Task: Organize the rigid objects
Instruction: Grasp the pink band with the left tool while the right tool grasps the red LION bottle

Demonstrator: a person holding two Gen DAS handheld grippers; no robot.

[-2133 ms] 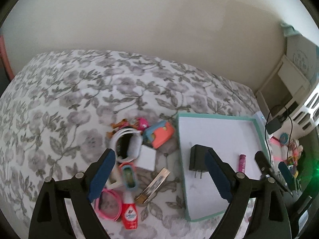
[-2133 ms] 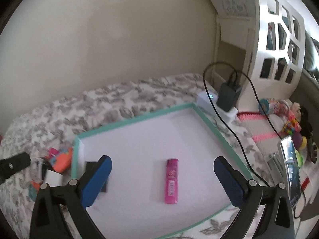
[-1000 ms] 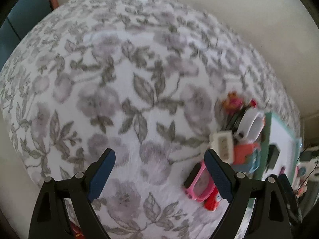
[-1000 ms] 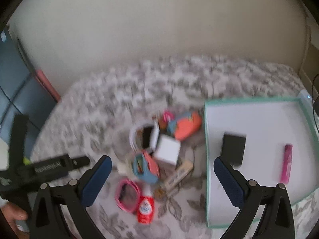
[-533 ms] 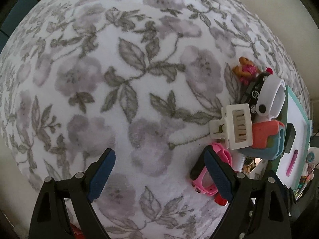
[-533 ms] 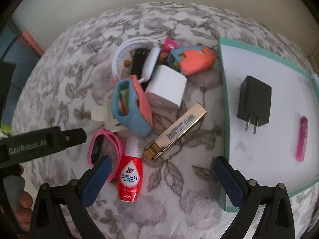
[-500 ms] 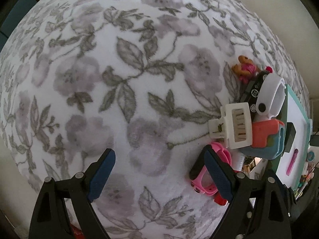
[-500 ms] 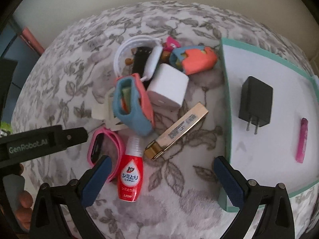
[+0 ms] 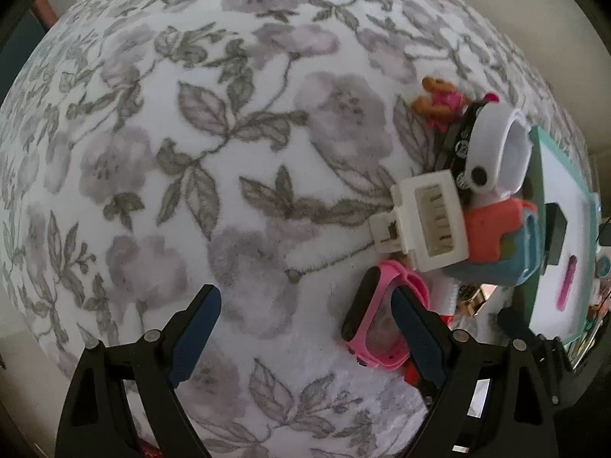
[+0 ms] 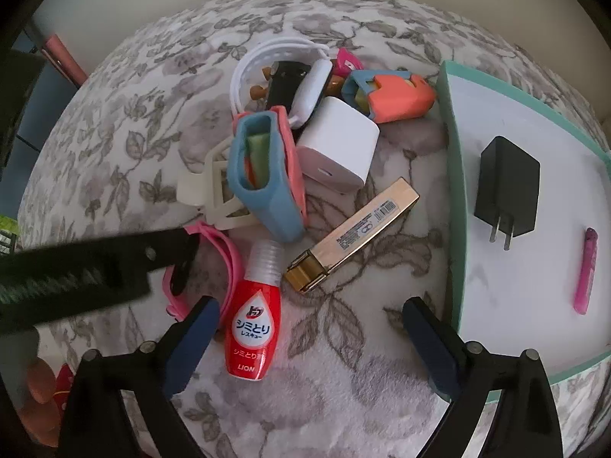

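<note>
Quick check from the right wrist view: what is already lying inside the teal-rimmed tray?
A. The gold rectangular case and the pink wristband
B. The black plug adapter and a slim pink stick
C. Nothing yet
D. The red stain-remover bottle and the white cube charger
B: the black plug adapter and the slim pink stick lie on the white floor of the teal-rimmed tray; everything else lies outside it on the floral cover.

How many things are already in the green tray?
2. A black plug lies near the tray's left wall, and a pink stick lies further right. The tray's near corner is hidden behind the right gripper, so something small could be missed.
</note>
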